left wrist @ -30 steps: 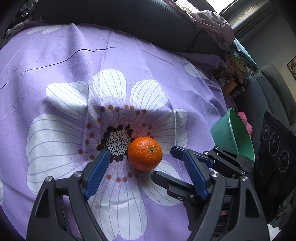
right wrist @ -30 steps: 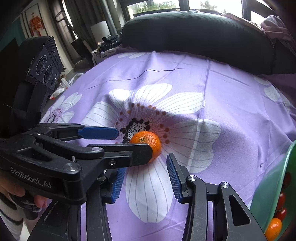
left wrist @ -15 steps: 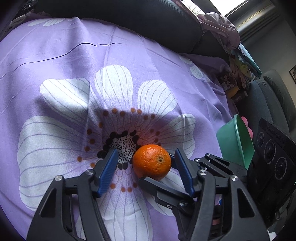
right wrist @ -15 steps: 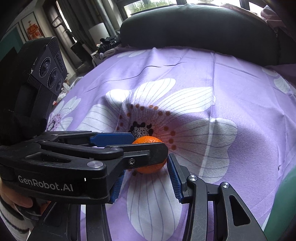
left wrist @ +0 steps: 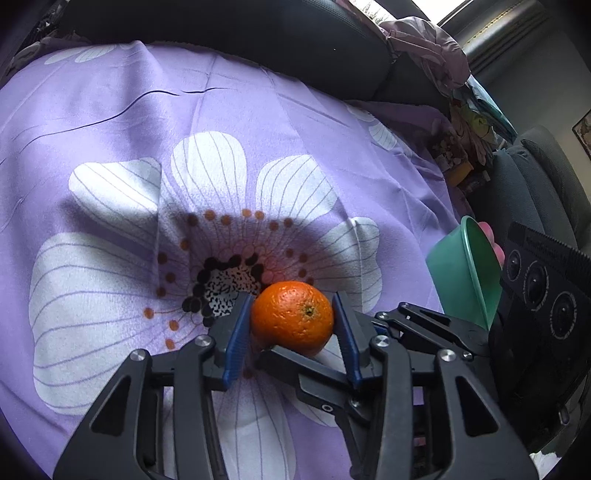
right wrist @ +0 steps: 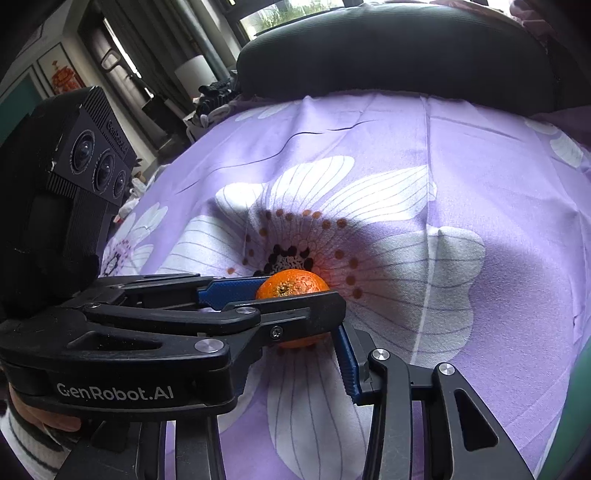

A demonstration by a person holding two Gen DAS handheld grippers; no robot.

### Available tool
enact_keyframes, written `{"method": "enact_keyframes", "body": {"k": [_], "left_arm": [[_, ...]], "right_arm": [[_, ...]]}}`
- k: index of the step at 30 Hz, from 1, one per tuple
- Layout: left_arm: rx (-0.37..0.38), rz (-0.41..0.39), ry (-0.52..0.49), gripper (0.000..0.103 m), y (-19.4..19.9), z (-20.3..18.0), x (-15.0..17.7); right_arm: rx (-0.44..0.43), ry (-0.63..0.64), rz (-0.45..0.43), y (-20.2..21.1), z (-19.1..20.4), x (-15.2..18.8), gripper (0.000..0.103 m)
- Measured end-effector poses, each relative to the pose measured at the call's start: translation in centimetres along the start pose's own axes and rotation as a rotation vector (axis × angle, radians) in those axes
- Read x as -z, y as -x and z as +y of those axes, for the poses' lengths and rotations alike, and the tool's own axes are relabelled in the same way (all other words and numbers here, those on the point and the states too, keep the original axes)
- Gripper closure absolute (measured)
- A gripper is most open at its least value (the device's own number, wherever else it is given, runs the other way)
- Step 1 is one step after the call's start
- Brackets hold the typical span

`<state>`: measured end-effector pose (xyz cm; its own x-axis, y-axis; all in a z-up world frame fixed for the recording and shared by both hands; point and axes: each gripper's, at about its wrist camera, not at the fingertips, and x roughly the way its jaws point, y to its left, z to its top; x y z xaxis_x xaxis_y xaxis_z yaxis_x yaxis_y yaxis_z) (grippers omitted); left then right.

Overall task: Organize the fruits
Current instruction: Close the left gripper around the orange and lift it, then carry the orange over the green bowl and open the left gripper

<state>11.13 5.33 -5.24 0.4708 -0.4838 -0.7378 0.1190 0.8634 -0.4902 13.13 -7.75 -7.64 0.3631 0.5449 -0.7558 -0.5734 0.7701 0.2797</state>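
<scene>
An orange (left wrist: 292,317) lies on the purple flowered cloth (left wrist: 258,147) beside the flower's dark centre. My left gripper (left wrist: 291,326) is shut on the orange, a blue pad against each side. In the right wrist view the orange (right wrist: 290,286) shows partly hidden behind the left gripper's black fingers (right wrist: 280,314). My right gripper (right wrist: 295,363) is open just in front of the orange, its left finger hidden behind the left gripper. A green bowl (left wrist: 463,273) is tilted at the right, held by a hand.
A dark sofa back (left wrist: 240,33) runs along the far edge of the cloth. Crumpled clothes (left wrist: 432,48) and clutter lie at the far right. The bowl's green rim (right wrist: 581,373) shows at the right wrist view's right edge. The right gripper's camera block (left wrist: 543,291) is beside the bowl.
My left gripper moved forward around the orange and closed its pads onto it. The right gripper came closer to the orange and stayed open.
</scene>
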Motion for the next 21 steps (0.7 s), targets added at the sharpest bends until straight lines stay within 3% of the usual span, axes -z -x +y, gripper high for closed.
{"method": "enact_keyframes", "body": {"k": [13, 21], "left_arm": [[0.039, -0.065, -0.118, 0.06, 3.0, -6.2, 1.1], [0.102, -0.034, -0.218, 0.06, 1.7, -12.1, 2.4]], "right_arm": [[0.056, 0.014, -0.113, 6.6, 1.5, 1.3, 0.06], [0.115, -0.036, -0.179, 12.1, -0.4, 3.9, 0.06]]}}
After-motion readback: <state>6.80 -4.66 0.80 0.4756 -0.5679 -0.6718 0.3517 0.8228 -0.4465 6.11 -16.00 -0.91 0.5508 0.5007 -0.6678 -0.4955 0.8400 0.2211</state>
